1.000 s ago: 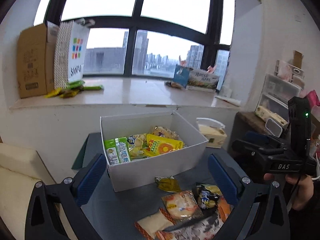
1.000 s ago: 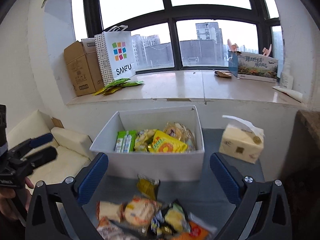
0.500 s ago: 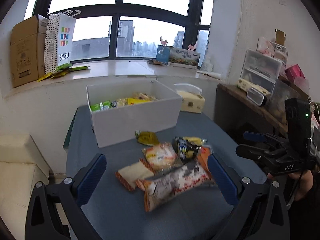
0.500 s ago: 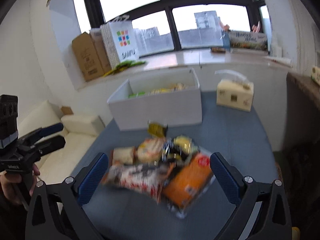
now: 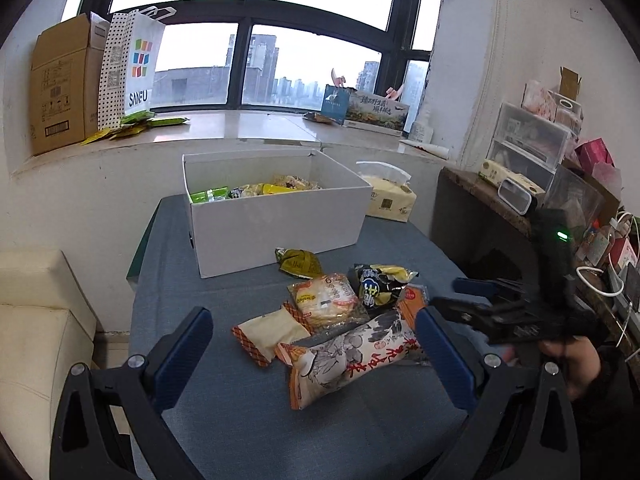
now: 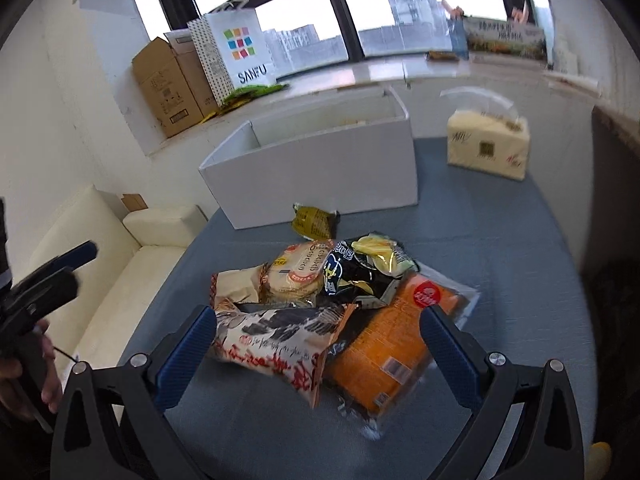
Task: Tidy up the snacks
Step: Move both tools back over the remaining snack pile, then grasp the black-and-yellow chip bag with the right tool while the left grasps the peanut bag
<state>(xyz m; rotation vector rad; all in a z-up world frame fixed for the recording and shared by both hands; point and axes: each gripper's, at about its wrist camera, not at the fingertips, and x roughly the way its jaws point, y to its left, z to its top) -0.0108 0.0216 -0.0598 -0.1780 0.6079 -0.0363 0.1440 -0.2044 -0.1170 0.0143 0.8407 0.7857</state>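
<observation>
Looking along the left gripper (image 5: 314,344): both blue fingers (image 5: 182,354) spread wide, nothing between them, held above the near part of the grey table (image 5: 224,292). One white box (image 5: 276,220) stands at the far side, several packets showing over its rim. Six loose snacks lie in a pile before it: olive packet (image 5: 298,263), round-cracker packet (image 5: 323,300), black chip bag (image 5: 378,282), pale cracker packet (image 5: 270,334), long printed bag (image 5: 352,356), orange packet (image 5: 412,300) mostly covered. One tissue pack (image 5: 390,198) sits right of the box. The right gripper (image 5: 472,300) hangs at the table's right edge, fingers parted, empty.

Right wrist view: right gripper (image 6: 320,344) wide open, empty, over the long printed bag (image 6: 276,340) and orange packet (image 6: 384,352). Box (image 6: 320,168) beyond the pile; left gripper (image 6: 60,268) at far left, fingers apart
</observation>
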